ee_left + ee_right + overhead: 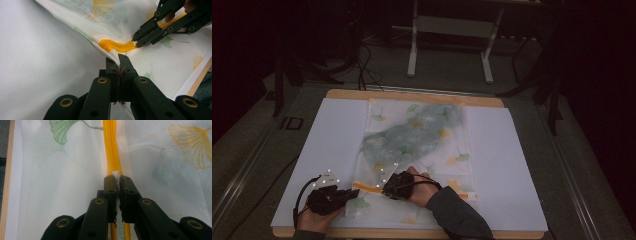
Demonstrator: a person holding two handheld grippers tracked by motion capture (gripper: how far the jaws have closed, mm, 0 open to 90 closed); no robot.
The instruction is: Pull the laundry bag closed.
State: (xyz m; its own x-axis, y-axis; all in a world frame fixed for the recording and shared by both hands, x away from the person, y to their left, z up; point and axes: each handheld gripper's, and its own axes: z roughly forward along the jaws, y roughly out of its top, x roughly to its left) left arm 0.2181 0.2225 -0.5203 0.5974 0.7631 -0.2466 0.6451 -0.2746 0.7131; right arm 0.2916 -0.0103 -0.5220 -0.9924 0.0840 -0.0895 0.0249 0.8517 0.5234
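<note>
A white mesh bag printed with ginkgo leaves lies flat on the table, with a blue-green cloth showing inside it. An orange zipper runs across its near end. My left gripper is shut on the bag's fabric edge just past the zipper's end. My right gripper is shut on the small white zipper pull, with the orange zipper stretching straight ahead of it. In the left gripper view the right gripper pinches the zipper close by.
The bag rests on a white sheet over a wooden board. The board's near edge is just behind both hands. A metal stand and cables are on the floor beyond the table.
</note>
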